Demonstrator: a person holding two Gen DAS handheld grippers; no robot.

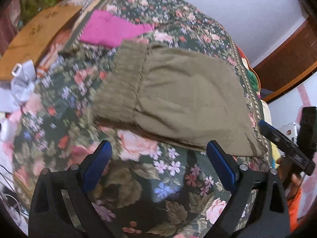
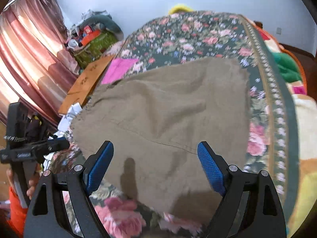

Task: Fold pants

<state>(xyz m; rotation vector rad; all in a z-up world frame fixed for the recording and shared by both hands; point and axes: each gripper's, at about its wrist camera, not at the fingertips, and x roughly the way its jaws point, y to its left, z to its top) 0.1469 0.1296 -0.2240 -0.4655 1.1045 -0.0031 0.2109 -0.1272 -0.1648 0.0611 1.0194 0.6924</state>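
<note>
Olive-brown pants (image 1: 178, 99) lie folded flat on a floral bedspread (image 1: 158, 188), with a stitched seam running down their left part. My left gripper (image 1: 158, 148) hovers just short of their near edge, jaws wide apart and holding nothing. In the right wrist view the pants (image 2: 162, 115) fill the middle, and my right gripper (image 2: 155, 148) hangs open above their near part, casting a shadow on the cloth. The right gripper (image 1: 285, 140) also shows at the right edge of the left wrist view, and the left gripper (image 2: 57, 141) at the left edge of the right wrist view.
A folded pink garment (image 1: 111, 28) lies beyond the pants. A brown cardboard sheet (image 1: 33, 39) and crumpled white cloth (image 1: 21, 83) sit at the bed's left side. Pink curtains (image 2: 29, 59) and a cluttered pile (image 2: 93, 37) stand past it. Colourful blankets (image 2: 287, 67) edge the right.
</note>
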